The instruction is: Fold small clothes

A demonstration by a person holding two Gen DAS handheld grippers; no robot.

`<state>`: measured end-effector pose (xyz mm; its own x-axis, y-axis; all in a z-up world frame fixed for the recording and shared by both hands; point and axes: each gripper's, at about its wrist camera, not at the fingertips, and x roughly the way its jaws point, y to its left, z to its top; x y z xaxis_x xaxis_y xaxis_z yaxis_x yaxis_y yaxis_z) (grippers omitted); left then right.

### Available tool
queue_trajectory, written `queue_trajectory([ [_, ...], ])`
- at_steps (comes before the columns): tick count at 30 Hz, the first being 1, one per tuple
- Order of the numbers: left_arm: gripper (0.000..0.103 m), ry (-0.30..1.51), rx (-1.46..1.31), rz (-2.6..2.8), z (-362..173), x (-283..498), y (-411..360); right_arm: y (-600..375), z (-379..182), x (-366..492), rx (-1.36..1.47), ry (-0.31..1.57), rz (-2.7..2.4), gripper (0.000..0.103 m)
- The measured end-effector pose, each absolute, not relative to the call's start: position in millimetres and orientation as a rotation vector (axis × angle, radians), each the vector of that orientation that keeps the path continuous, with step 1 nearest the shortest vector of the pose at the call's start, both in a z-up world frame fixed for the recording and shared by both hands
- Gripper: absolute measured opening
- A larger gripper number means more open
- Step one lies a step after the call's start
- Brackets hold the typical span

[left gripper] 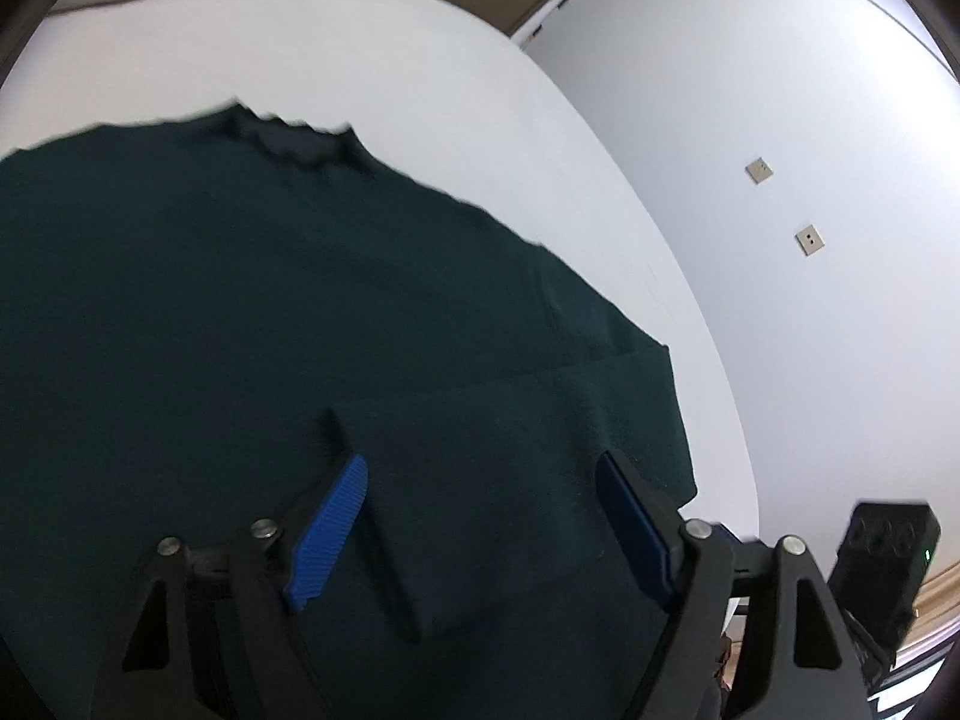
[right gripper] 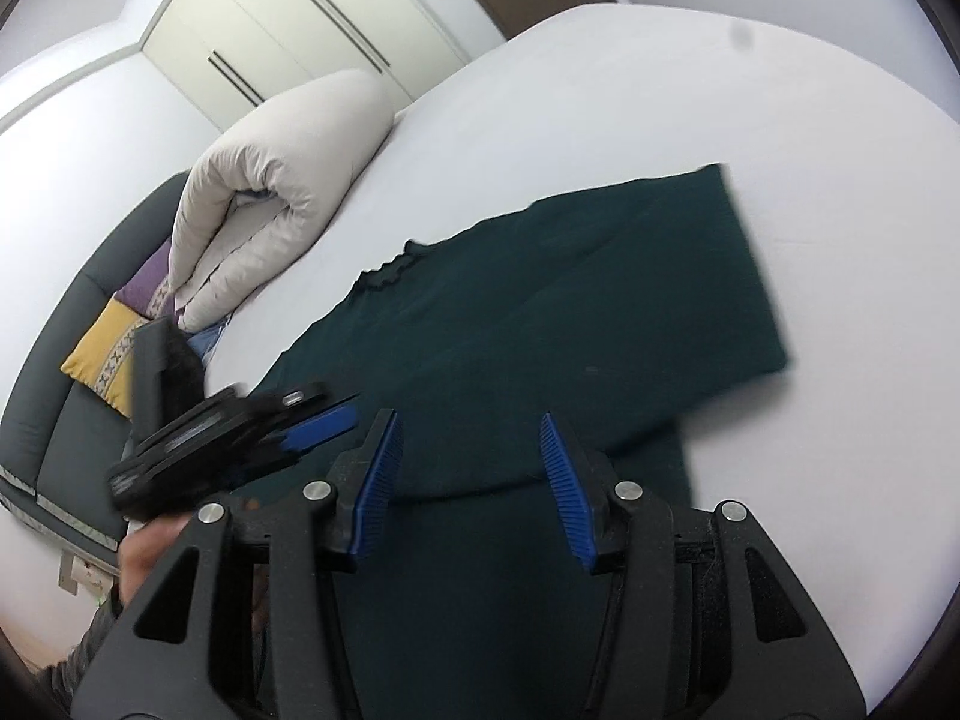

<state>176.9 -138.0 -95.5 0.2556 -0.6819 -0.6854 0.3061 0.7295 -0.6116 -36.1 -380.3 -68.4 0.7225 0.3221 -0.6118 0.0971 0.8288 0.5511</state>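
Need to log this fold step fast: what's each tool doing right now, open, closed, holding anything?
Left tool: open, holding nothing, over the dark green garment.
Right tool: open, holding nothing, over the same garment.

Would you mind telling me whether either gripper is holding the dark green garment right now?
Neither: the left gripper and right gripper are both open above the garment, with nothing between their jaws.

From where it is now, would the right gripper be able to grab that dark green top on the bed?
Probably yes: the right gripper hangs open directly over the dark green top, with nothing between them.
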Motion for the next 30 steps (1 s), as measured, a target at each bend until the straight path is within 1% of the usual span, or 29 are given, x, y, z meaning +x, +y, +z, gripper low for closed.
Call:
queue_trajectory([
  [1, 0.076, 1.133, -0.374, -0.698, -98.6, 178.3, -146.5, -389.3, -63.3, -42.0, 0.603, 0.754, 0.13, 0.047],
  [2, 0.07, 1.14, -0.36, -0.698, -100.0, 178.7, -151.4, -396.4, -63.6, -49.0, 0.61, 0.743, 0.118, 0.047],
  [3, 0.067, 1.156, -0.34, -0.7, -104.0, 180.2, -158.7, -403.5, -63.0, -53.8, 0.614, 0.738, 0.105, 0.047],
  [4, 0.062, 1.159, -0.328, -0.696, -105.6, 181.1, -162.4, -411.9, -60.9, -57.9, 0.619, 0.736, 0.093, 0.047],
  [5, 0.053, 1.158, -0.32, -0.691, -105.6, 181.3, -164.3, -420.4, -59.6, -60.5, 0.629, 0.732, 0.081, 0.047],
  [6, 0.038, 1.154, -0.302, -0.683, -105.5, 182.0, -166.6, -427.7, -58.8, -61.5, 0.637, 0.728, 0.07, 0.047],
  [7, 0.03, 1.154, -0.294, -0.681, -105.1, 182.2, -167.4, -433.7, -58.3, -60.5, 0.642, 0.726, 0.059, 0.047],
  [8, 0.015, 1.155, -0.286, -0.677, -104.4, 182.2, -167.3, -439.8, -56.5, -62.1, 0.646, 0.724, 0.052, 0.047],
  [9, 0.005, 1.152, -0.273, -0.668, -103.3, 182.3, -166.9, -445.3, -56.2, -63.1, 0.642, 0.723, 0.039, 0.047],
  [13, 0.001, 1.109, -0.243, -0.633, -95.9, 182.1, -153.7, -454.3, -55.7, -51.8, 0.658, 0.721, 0.009, 0.047],
  [17, 0.001, 1.092, -0.271, -0.596, -93.1, 186.1, -132.8, -459.7, -54.1, -46.2, 0.66, 0.72, -0.007, 0.047],
  [19, 0.005, 1.091, -0.287, -0.593, -92.2, 185.6, -125.9, -460.1, -54.3, -46.2, 0.662, 0.72, -0.005, 0.047],
  [20, 0.028, 1.098, -0.297, -0.595, -93.5, 184.9, -123.2, -460.0, -54.4, -46.5, 0.661, 0.72, -0.001, 0.047],
  [21, 0.062, 1.102, -0.312, -0.601, -94.8, 184.3, -121.2, -459.2, -54.7, -46.6, 0.66, 0.723, -0.002, 0.047],
  [22, 0.074, 1.094, -0.354, -0.606, -96.3, 182.1, -115.4, -458.1, -55.7, -46.4, 0.66, 0.73, -0.004, 0.047],
  [23, 0.083, 1.077, -0.388, -0.598, -96.8, 179.7, -109.7, -458.2, -56.3, -46.7, 0.662, 0.735, -0.004, 0.047],
  [25, 0.083, 1.077, -0.436, -0.6, -101.7, 177.5, -103.8, -457.9, -57.4, -47.8, 0.662, 0.737, 0.002, 0.047],
  [26, 0.075, 1.101, -0.446, -0.617, -105.9, 178.4, -106.0, -458.4, -57.6, -47.7, 0.658, 0.737, 0.002, 0.047],
  [27, 0.058, 1.135, -0.458, -0.647, -112.4, 180.3, -110.2, -457.7, -57.9, -47.7, 0.652, 0.738, 0.002, 0.047],
  [28, 0.053, 1.159, -0.459, -0.65, -116.5, 182.6, -117.2, -457.9, -58.0, -47.8, 0.651, 0.739, 0.002, 0.047],
  [30, 0.038, 1.17, -0.465, -0.636, -120.5, 185.3, -120.5, -458.3, -58.3, -47.9, 0.655, 0.74, 0.004, 0.047],
])
